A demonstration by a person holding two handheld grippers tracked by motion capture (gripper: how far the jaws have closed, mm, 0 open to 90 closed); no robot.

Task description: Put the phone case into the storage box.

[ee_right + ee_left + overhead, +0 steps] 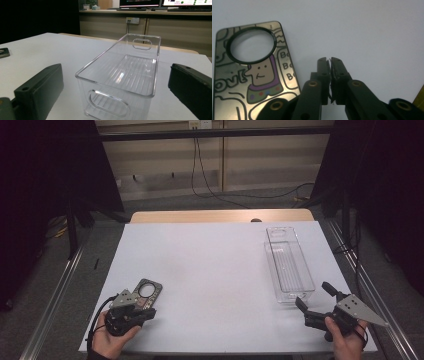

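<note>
My left gripper (330, 62) has its jaws almost pressed together, with only a thin slit between the tips and nothing in it. I keep it low at the near left corner of the table (210, 265), with the tips just beside the flat card (249, 72). This card is a dark tag with a round hole and a cartoon figure drawn on it, and it lies flat on the white surface. Because it is so thin, I think narrow jaws are better for reaching its edge than wide ones, so this is probably why I hold them this way.

My right gripper (314, 302) has its jaws spread wide. It rests at the near right corner and points to the short end of the clear plastic bin (120, 75), which stands between the two jaws but touches neither. The bin is empty and upright, with its long side going away from me, well apart from the card. I judge that the wide jaws are ready to steady the bin, so that the card can go inside it.
</note>
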